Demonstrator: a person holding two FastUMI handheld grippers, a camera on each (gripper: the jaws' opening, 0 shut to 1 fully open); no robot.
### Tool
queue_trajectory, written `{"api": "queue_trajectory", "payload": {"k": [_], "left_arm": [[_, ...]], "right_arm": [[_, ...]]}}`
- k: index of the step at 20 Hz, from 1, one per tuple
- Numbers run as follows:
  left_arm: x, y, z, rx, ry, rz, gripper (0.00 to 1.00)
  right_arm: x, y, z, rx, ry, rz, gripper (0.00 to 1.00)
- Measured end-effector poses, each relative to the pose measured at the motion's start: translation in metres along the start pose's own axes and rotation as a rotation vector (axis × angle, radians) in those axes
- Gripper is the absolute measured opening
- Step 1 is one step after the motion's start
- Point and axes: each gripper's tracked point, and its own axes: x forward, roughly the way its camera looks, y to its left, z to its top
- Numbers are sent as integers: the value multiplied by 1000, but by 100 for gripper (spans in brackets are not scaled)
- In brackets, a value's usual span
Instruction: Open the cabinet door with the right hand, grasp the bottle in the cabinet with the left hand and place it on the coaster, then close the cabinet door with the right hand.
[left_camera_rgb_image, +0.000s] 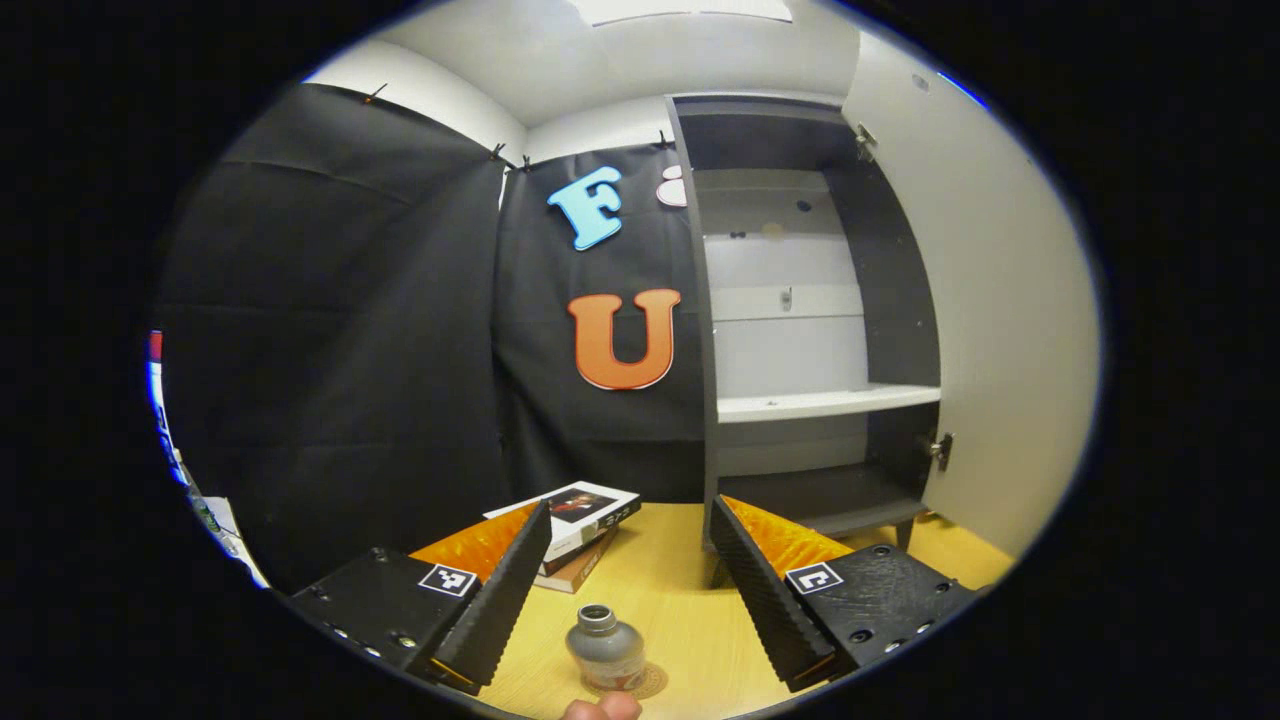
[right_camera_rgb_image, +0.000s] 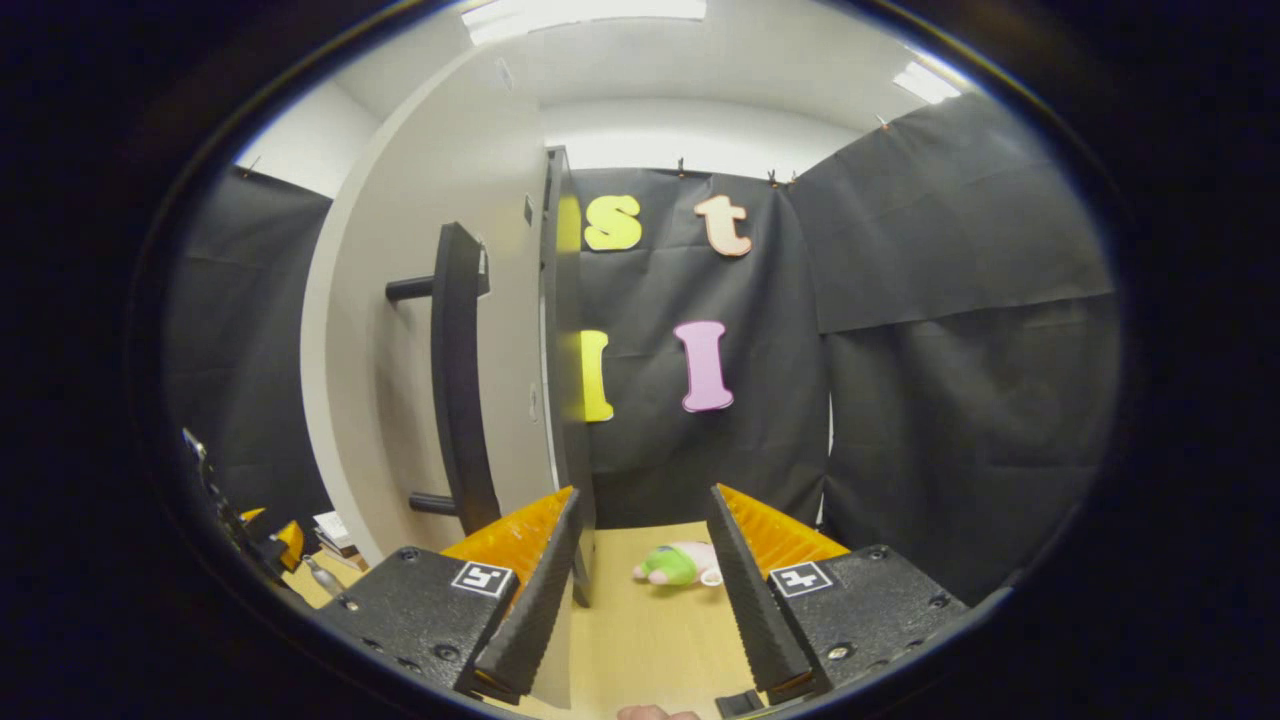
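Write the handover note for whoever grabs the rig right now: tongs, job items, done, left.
Left tongs: open, empty, with the bottle low between the fingers, not gripped.
Right tongs: open, empty, by the edge of the open cabinet door; its handle is to the left, not held.
Bottle: upright on the coaster on the table, out of the cabinet, whose shelves look bare.
Done: door opened, bottle placed.
Left: close the door with the right tongs.
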Motion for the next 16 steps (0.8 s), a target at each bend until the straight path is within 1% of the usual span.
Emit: {"api": "queue_trajectory", "payload": {"k": [3,5,7,9,10,11,13,16], "left_arm": [[-3,-18,39,-40,9,-55,96],[-8,-25,61,-57,4,-68,96],[-16,-27,75,-50,-7,-65,96],[-26,-35,85,-38,-28,-72,96],[-30,-41,89,-34,-37,-89,96],[-36,-47,88,-29,-35,-107,96],[-46,-55,85,-22,-28,-130,96],[-56,-58,81,-6,-25,-139,96]], "right_arm": [[1,0,3,17,-30,0,79],[1,1,4,12,-39,6,79],[0,2,5,-7,-37,10,79],[-1,1,7,-27,-34,3,79],[-1,1,6,-32,-30,-4,79],[-1,2,7,-32,-28,-5,79],[-2,7,6,-23,-20,18,77],[-2,7,5,-19,-10,13,76]]}}
